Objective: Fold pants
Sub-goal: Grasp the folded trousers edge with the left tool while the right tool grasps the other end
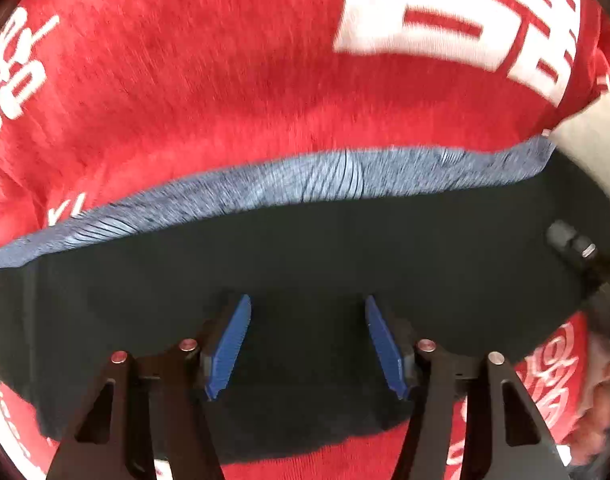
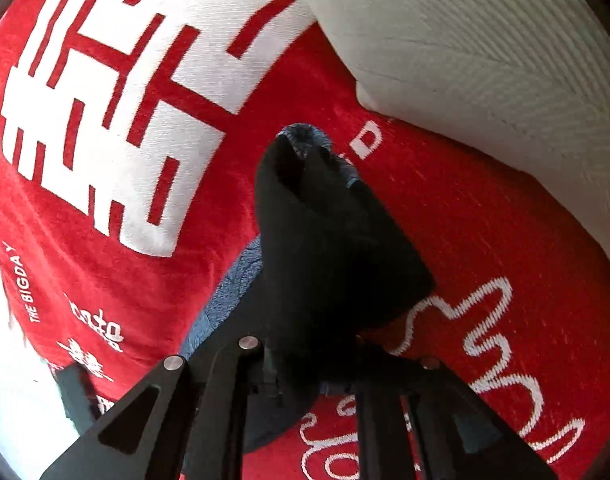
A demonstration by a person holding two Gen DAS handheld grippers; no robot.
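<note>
The pants (image 1: 305,248) are dark black fabric with a blue-grey fleecy inner band (image 1: 289,184). They lie across a red blanket with white lettering (image 1: 209,72). My left gripper (image 1: 307,344) is open just above the dark fabric, its blue pads (image 1: 229,348) apart with nothing between them. In the right wrist view my right gripper (image 2: 317,360) is shut on a bunched fold of the pants (image 2: 325,248), which rises in a cone with the fleecy lining (image 2: 305,136) showing at its tip. The fabric hides the right fingertips.
A white ribbed cushion or pillow (image 2: 485,48) lies at the blanket's upper right edge. It also shows in the left wrist view (image 1: 593,136). The other gripper's dark body (image 1: 573,240) shows at the right of the left wrist view.
</note>
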